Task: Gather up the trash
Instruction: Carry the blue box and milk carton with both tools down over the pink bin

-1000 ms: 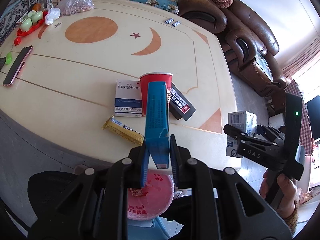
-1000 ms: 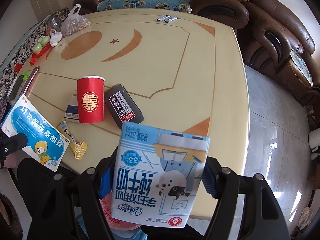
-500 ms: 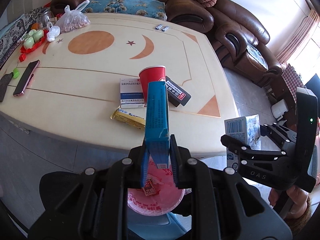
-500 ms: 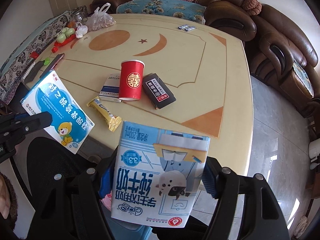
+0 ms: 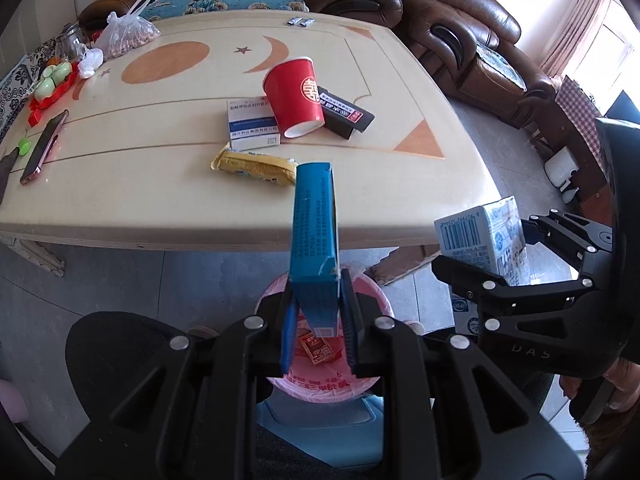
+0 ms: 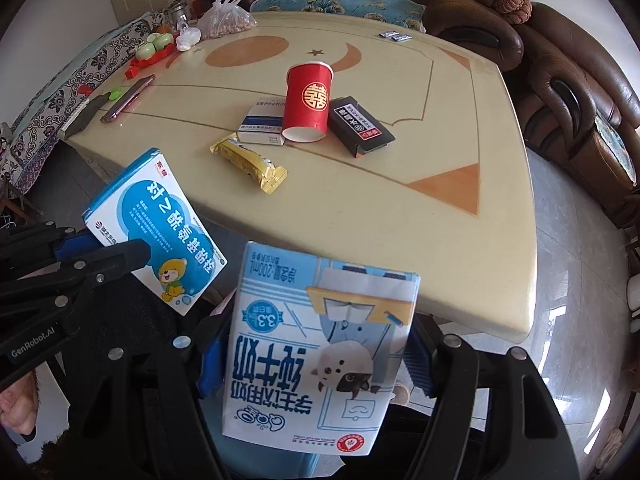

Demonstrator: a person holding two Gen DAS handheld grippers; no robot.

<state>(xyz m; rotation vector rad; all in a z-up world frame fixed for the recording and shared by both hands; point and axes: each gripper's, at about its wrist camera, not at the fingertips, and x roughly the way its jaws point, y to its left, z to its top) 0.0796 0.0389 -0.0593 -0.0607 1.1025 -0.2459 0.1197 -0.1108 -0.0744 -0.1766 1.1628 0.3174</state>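
My left gripper [image 5: 316, 320] is shut on a blue medicine box [image 5: 314, 236], seen edge-on, and holds it over a pink-lined bin [image 5: 320, 384] on the floor just off the table's near edge. A small red packet lies in the bin. My right gripper [image 6: 316, 356] is shut on a white and blue milk carton [image 6: 320, 340], also off the table edge. From the left wrist view, that carton [image 5: 480, 236] hangs to the right of the bin. A red paper cup [image 5: 294, 98], a white and blue pill box [image 5: 252, 124], a black box [image 5: 346, 110] and a gold snack wrapper [image 5: 254, 166] remain on the cream table [image 5: 160, 200].
A phone [image 5: 42, 148], a plastic bag [image 5: 128, 36] and small items sit along the table's left and far side. Brown sofas [image 5: 460, 24] ring the far and right sides. A black chair seat [image 5: 120, 352] lies beside the bin. A hand [image 5: 592, 392] grips the right tool.
Both grippers have drawn back from the table and sunk a little, each still gripping its box. The bin now shows more fully under the left gripper's blue box.
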